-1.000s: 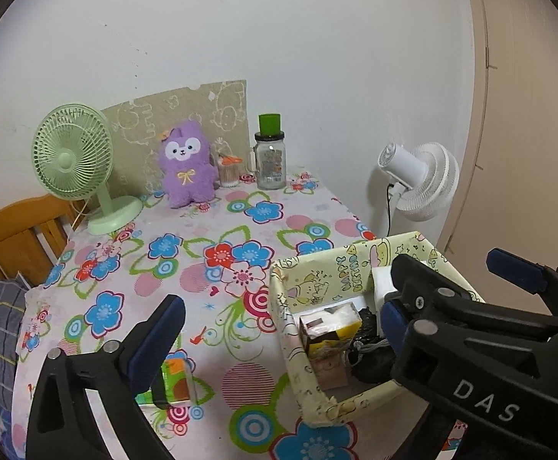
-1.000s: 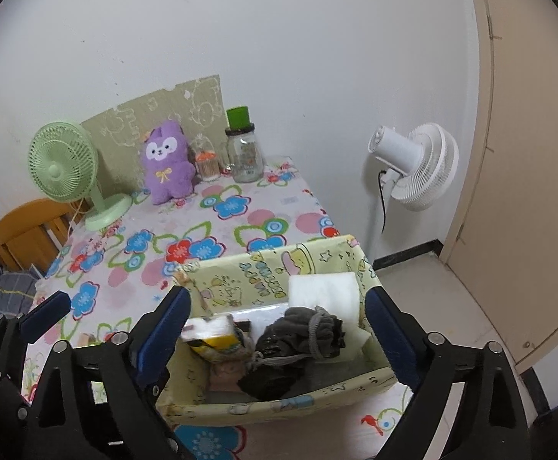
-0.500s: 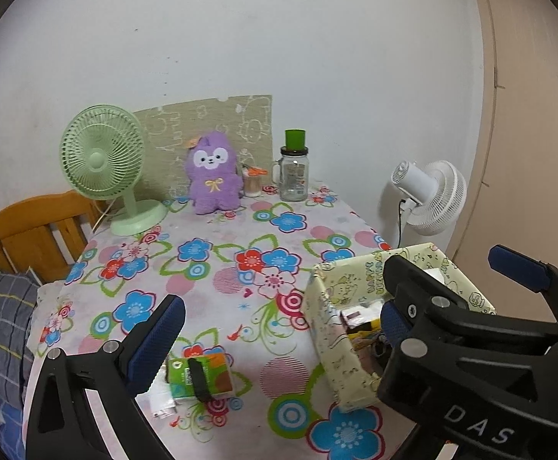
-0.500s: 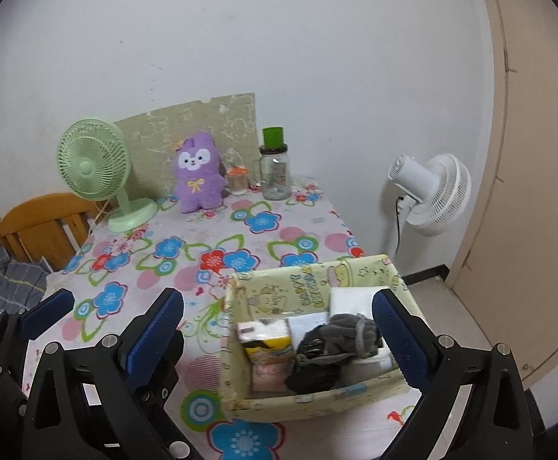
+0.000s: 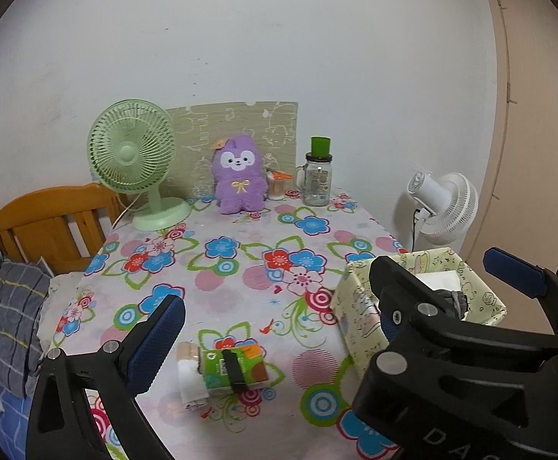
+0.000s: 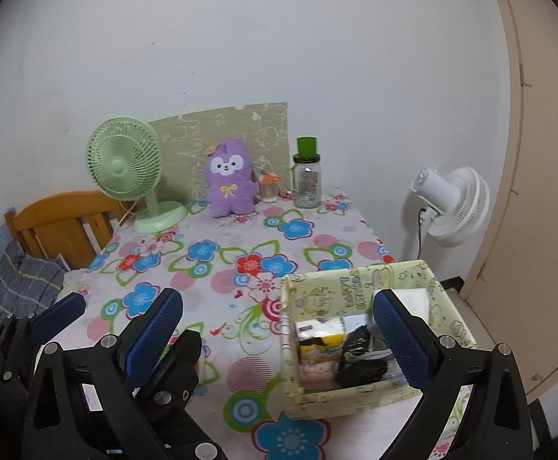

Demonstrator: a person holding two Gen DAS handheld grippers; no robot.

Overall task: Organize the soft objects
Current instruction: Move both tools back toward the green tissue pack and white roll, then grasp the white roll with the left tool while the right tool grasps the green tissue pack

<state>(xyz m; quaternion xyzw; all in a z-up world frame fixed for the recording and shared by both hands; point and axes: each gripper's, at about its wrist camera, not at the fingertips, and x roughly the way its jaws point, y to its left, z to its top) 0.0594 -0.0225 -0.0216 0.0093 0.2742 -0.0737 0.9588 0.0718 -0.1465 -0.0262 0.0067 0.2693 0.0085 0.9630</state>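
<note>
A yellow patterned box (image 6: 359, 287) stands at the table's front right and holds tissue packs, a white towel and dark grey socks (image 6: 361, 358); it also shows in the left wrist view (image 5: 359, 306). A green tissue pack (image 5: 233, 368) with a white roll beside it lies at the front of the table. A purple plush toy (image 5: 238, 176) (image 6: 229, 182) sits at the back. My left gripper (image 5: 275, 329) is open and empty above the front edge. My right gripper (image 6: 275, 333) is open and empty, its right finger over the box.
A green desk fan (image 5: 137, 161), a glass jar with a green lid (image 5: 317, 176) and a small orange-lidded jar (image 5: 277, 186) stand along the back wall. A white fan (image 6: 451, 203) stands right of the table, a wooden chair (image 5: 53, 226) at left.
Both grippers have pulled back and up from the box. More of the table shows, and the green tissue pack has come fully into the left wrist view.
</note>
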